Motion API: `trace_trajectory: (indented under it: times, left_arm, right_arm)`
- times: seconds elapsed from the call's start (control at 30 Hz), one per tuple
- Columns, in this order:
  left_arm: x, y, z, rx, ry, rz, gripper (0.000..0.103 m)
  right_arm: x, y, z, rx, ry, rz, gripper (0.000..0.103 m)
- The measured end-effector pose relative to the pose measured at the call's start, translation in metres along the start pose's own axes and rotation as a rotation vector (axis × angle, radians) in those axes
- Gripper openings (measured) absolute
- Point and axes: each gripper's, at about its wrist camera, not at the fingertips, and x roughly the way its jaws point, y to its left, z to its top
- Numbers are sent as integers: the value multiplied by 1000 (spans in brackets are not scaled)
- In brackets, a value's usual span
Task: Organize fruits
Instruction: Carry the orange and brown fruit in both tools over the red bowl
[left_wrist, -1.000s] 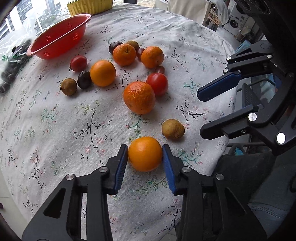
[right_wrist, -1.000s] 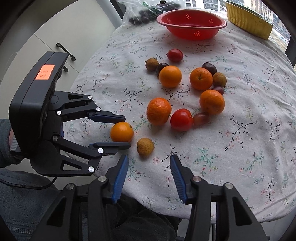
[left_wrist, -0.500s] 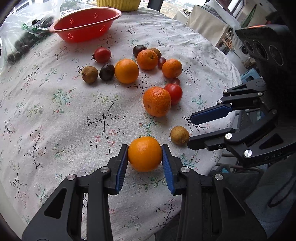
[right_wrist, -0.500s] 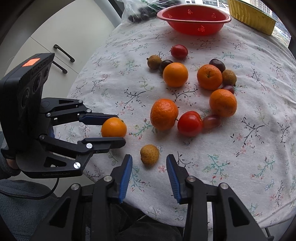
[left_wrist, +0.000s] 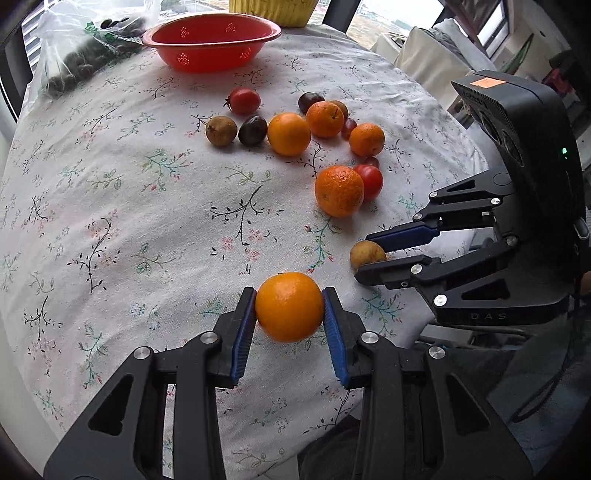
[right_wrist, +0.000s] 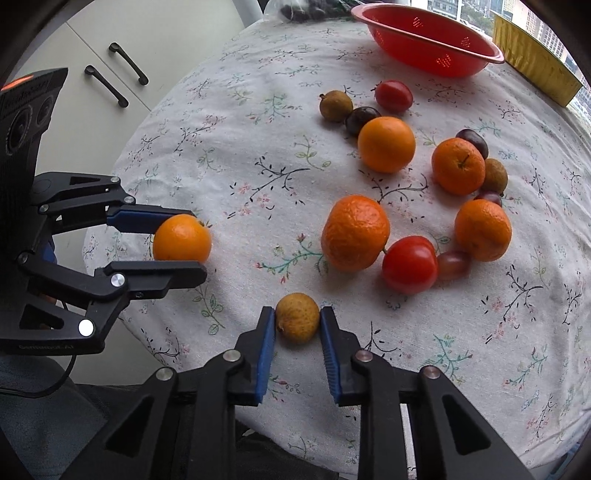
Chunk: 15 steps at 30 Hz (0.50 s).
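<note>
I have 2 fruits in hand at the near edge of the table (left_wrist: 110, 206). My left gripper (left_wrist: 290, 308) is clamped on a small orange (left_wrist: 289, 306), its blue pads pressing the fruit's left and right sides. My right gripper (right_wrist: 297, 325) is closing on a small brown fruit (right_wrist: 297, 322), which sits squarely between the jaws with both pads at its sides; it looks about gripped, though I judge the squeeze not yet finished.

What matters for the coming move is where the red bowl (left_wrist: 212, 50) lies: at the far side of the table, straight ahead of both grippers, past the loose cluster of oranges, tomatoes and dark fruits in the middle. From the left wrist view the bowl sits far and slightly left, so my left hand looks nearer to it. Both fruits are roundish, so no long axis to align.
</note>
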Motion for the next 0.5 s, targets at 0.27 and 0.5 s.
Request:
trace_trajectory:
  times: [0.27,0.5]
  left_arm:
    - [-10,14,11,-38,-34,13,33]
    - [-29,31,60,-78,-113,52,33]
  right_arm:
    - [-30,-13,1,87,-56,83,27]
    - [-77,-60,18,196,-162,70,27]
